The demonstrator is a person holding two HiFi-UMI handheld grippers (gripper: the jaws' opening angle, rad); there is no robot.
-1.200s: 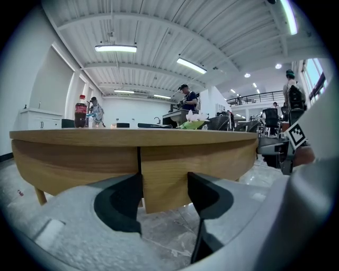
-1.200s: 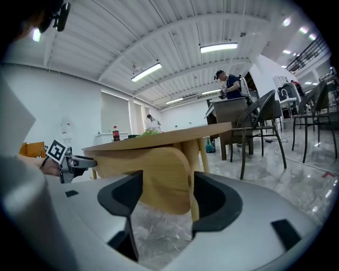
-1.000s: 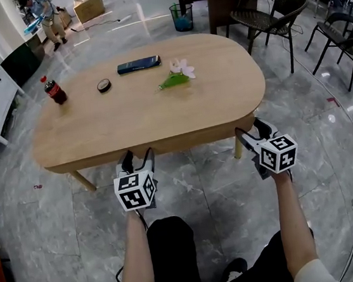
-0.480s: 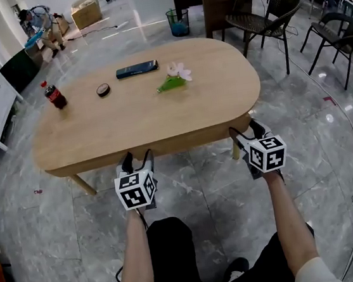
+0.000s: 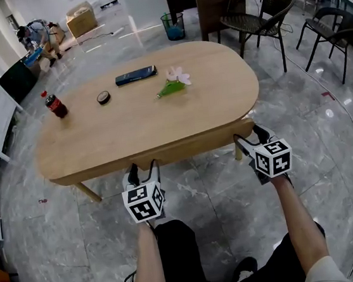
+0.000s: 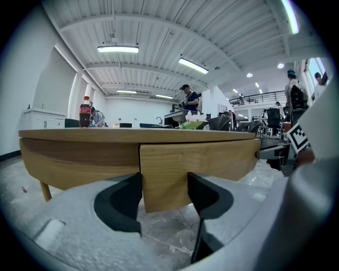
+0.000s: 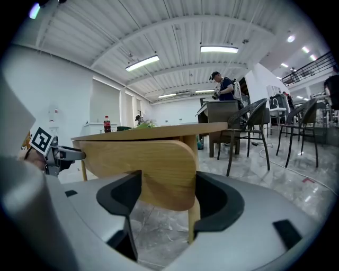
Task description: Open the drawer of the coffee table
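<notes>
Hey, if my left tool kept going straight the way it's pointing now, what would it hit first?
The drawer front of the coffee table, which sits dead ahead between the open jaws of the left tool. Depth is unclear here, so it may be touching.

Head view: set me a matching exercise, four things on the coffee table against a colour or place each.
Things:
1 bottle
2 flower
3 flat box
4 round disc

Descriptions:
A dark blue, on the far side
B red cap, at the left end of the coffee table
C black, between the bottle and the flat box
D pale petals, green leaves

Pairs: 1-B, 2-D, 3-A, 4-C
</notes>
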